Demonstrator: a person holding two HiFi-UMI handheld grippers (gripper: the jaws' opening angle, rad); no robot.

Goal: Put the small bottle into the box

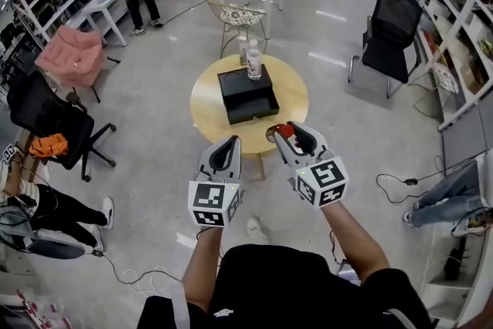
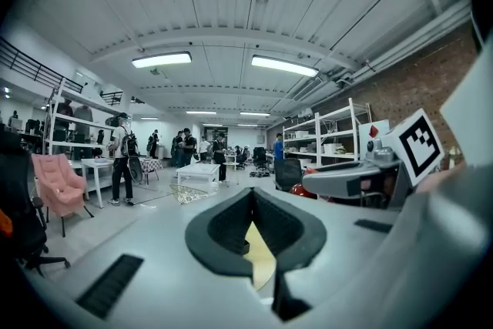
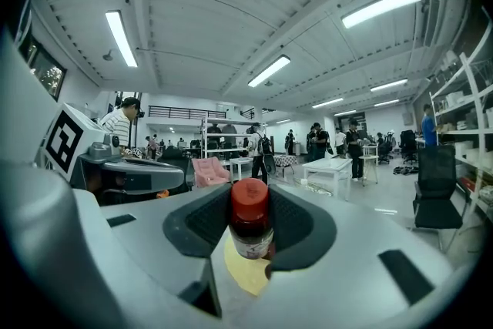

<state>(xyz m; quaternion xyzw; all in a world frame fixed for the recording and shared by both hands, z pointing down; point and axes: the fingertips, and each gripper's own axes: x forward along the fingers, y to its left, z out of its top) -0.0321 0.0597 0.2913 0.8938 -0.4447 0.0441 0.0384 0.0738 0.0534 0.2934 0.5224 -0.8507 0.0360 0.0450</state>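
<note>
- Right now my right tongs [image 1: 293, 139] are clenching the small dark bottle with a red cap and pale label [image 3: 250, 221]. Both pads are pressing on its body just below the cap.
- I am carrying the small bottle roughly upright, cap on top, with its long axis running across the jaws rather than along them.
- My left tongs [image 1: 226, 150] are hanging just beside the right ones with their tips together, gripping nothing.
- I am facing the open black rectangular box [image 1: 253, 116] on the round pale wooden table [image 1: 212, 108]. It lies ahead, lower down and slightly to the left of the bottle, well apart from it.
- I am judging the right tongs nearer to the box's open tray; a clear plastic bottle [image 1: 253, 62] is standing at its far end.
</note>
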